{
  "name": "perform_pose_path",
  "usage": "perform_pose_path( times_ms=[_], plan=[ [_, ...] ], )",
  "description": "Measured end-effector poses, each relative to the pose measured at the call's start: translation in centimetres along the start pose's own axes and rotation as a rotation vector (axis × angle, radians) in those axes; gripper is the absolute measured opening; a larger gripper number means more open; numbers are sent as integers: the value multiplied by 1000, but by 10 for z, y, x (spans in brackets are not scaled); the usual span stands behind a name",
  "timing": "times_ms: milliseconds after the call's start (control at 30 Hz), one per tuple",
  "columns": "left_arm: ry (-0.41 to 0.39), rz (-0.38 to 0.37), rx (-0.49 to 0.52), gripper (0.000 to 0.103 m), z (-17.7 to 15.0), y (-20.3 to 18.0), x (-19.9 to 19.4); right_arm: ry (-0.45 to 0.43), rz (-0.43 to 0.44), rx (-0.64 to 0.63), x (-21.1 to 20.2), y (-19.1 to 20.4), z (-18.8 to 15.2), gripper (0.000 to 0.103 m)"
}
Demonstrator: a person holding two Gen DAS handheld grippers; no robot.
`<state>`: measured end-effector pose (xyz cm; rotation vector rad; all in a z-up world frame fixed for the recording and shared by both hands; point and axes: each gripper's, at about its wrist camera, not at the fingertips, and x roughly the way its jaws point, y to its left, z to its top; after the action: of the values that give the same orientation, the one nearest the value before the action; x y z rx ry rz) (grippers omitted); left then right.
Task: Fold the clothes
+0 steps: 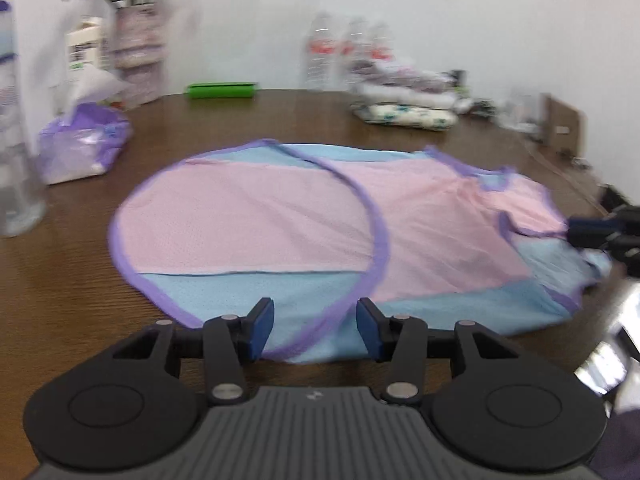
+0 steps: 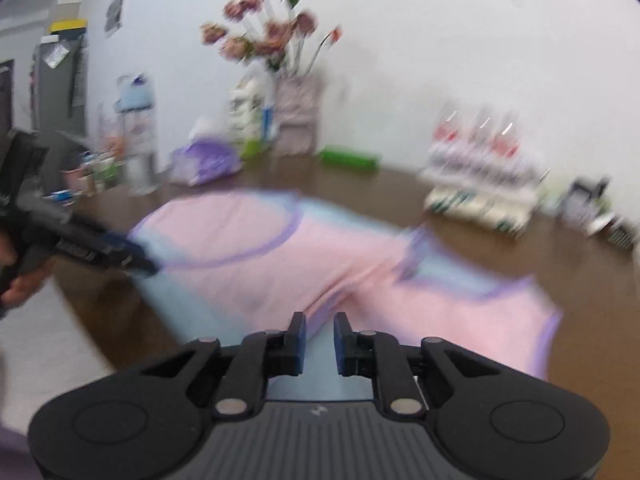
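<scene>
while the pink and blue garment (image 1: 256, 216) lies spread flat on the brown table (image 1: 80, 292) ahead of both tools, i see my left gripper (image 1: 315, 330) with its jaws apart over the near blue hem, nothing pinched. my right gripper (image 2: 320, 342) has its jaws narrowly parted with blue cloth showing between them, though through the blur i cannot tell if the pads press it. beyond the left gripper sit folded clothes (image 1: 404, 108) and water bottles (image 1: 344, 50).

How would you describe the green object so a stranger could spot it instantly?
Start at the brown table and look to its far edge by the white wall. There, behind the pink-and-blue garment, lies a flat green box: the only bright green thing there.
</scene>
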<state>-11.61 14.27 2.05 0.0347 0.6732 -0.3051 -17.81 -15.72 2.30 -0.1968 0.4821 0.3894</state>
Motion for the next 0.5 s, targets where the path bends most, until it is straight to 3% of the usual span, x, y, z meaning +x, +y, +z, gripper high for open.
perform_pose_path(
  times_ms=[33, 100, 200, 233, 367, 500],
  plan=[
    [-28, -14, -8, 44, 5, -7, -6, 17, -24, -7, 3, -8, 3, 28],
    [-80, -117, -11, 44, 14, -29, -13, 80, -32, -6, 18, -23, 5, 28],
    [-76, -240, 54, 45, 24, -73, 2, 102, 27, 8, 44, -27, 7, 24],
    [-64, -249, 79, 45, 26, -87, 10, 102, 40, 8, 52, -24, 8, 21],
    [-10, -175, 58, 46, 33, -101, 40, 120, 2, -32, 72, -10, 4, 1],
    [24, -126, 3, 47, 34, -96, 53, 136, -38, -26, 61, -18, -1, 0]
  ],
)
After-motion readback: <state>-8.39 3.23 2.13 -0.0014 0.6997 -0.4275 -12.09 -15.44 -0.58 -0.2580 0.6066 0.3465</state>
